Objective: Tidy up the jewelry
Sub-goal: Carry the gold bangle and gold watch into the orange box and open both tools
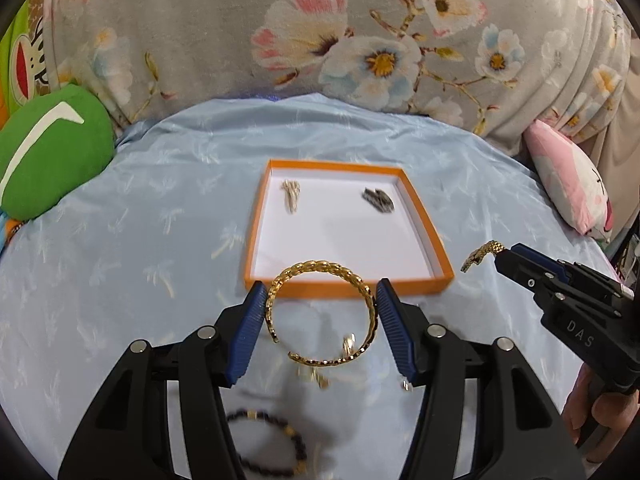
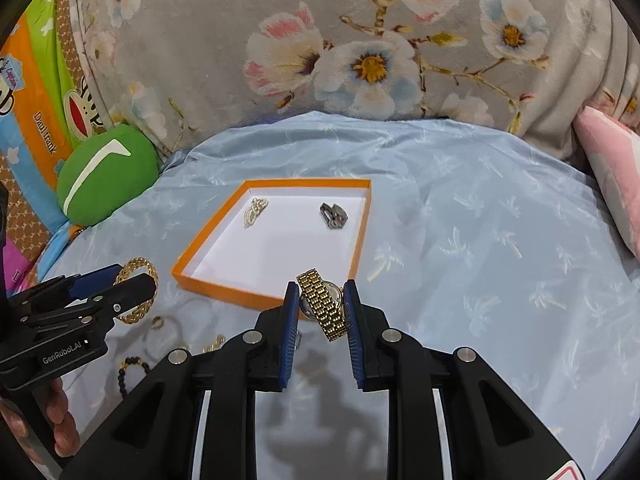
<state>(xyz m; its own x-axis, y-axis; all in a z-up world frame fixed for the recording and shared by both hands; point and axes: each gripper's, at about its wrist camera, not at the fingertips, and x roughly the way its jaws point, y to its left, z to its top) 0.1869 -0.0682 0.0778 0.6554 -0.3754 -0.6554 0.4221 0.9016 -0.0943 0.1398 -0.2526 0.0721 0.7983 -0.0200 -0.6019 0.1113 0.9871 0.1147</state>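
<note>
My left gripper [image 1: 320,300] is shut on a gold braided bangle [image 1: 320,312], held above the blue cloth just before the near rim of the orange box [image 1: 348,286]. My right gripper [image 2: 322,304] is shut on a gold watch [image 2: 322,304], held at the box's near right corner [image 2: 280,300]. The white box floor holds a pearl piece [image 1: 291,196] at the far left and a dark metal piece [image 1: 378,200] at the far right. A dark beaded bracelet [image 1: 276,444] and small gold pieces [image 1: 314,376] lie on the cloth under my left gripper.
The box sits on a light blue sheet [image 2: 480,240]. A floral grey cushion [image 1: 320,40] rises behind. A green plush [image 1: 48,152] lies at the far left, a pink pillow [image 1: 572,188] at the right. A hand [image 1: 600,412] holds the right gripper.
</note>
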